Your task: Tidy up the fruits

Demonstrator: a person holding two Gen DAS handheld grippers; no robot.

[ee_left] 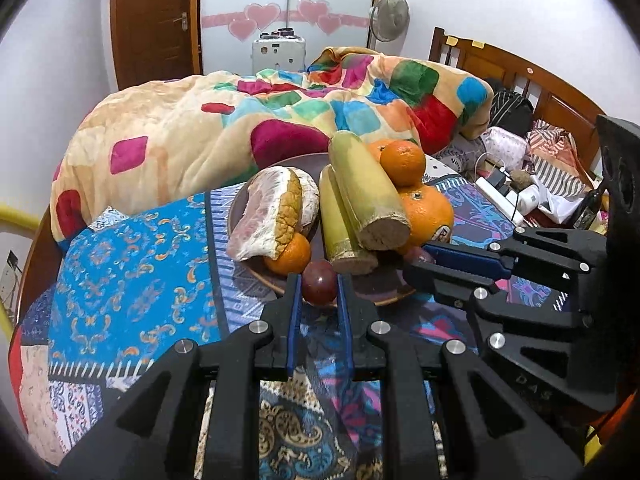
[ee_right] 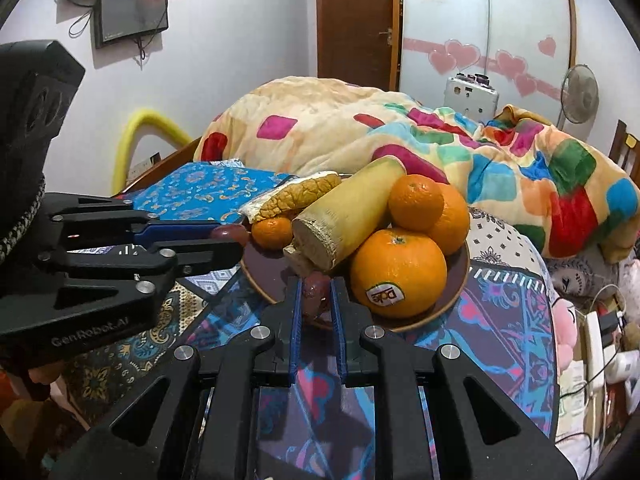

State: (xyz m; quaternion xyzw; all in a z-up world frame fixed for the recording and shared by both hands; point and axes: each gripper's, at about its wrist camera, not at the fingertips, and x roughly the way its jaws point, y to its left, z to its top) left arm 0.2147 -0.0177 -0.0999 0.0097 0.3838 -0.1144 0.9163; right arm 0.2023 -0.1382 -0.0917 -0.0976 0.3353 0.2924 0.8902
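A brown plate (ee_left: 235, 216) on the patterned cloth holds wrapped pomelo pieces (ee_left: 266, 212), two sugarcane sections (ee_left: 366, 196) and several oranges (ee_left: 426, 210). My left gripper (ee_left: 319, 280) is shut on a dark red passion fruit (ee_left: 319, 287) at the plate's near edge. In the right wrist view my right gripper (ee_right: 316, 285) is shut on a second dark red passion fruit (ee_right: 313, 295), just in front of the stickered orange (ee_right: 398, 272). The two grippers stand side by side, and each shows at the edge of the other's view.
A colourful blanket (ee_left: 248, 120) is heaped on the bed behind the plate. Cables, a power strip (ee_left: 500, 196) and clutter lie to the right. A blue patterned cloth (ee_left: 132, 264) spreads to the left. A fan (ee_left: 389, 16) and a wooden door (ee_left: 154, 20) stand at the back.
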